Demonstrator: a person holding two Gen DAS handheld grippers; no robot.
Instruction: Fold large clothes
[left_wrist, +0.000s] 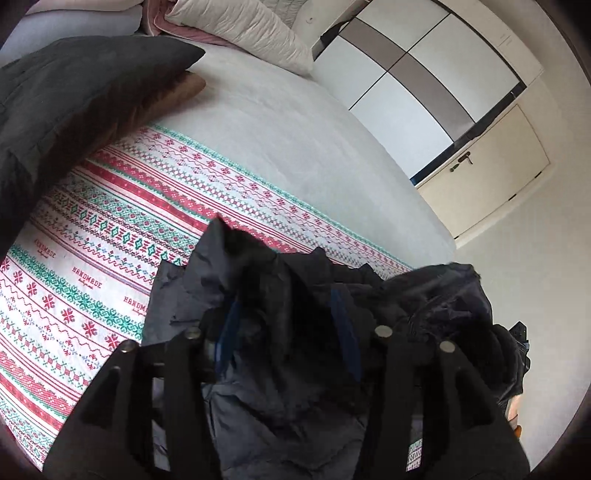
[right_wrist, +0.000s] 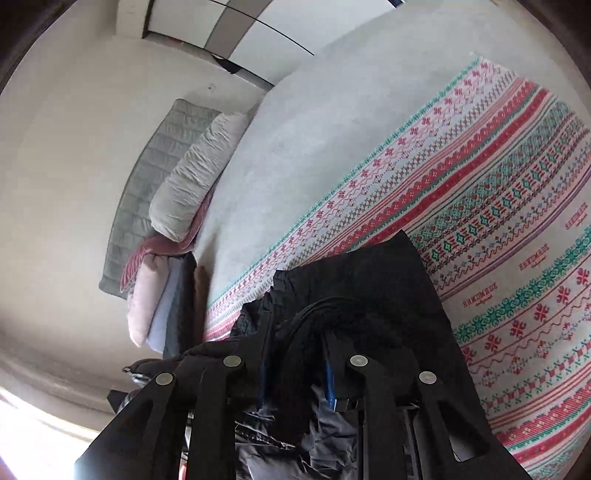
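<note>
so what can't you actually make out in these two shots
- Left gripper fingertips: buried in the dark garment, left wrist view; grip unclear.
- Right gripper fingertips: covered by the same garment, right wrist view.
- Garment type and full shape: bunched, cut off by the bottom edges.
- Patterned blanket small lettering: blurred.

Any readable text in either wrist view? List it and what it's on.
"HANDMADE": repeated along the white bands of the patterned blanket, in red.
Small script line under each "HANDMADE": too small to read.
Same "HANDMADE" print shows on the blanket in the right wrist view, upside down.
Dark garment: no readable text.
</note>
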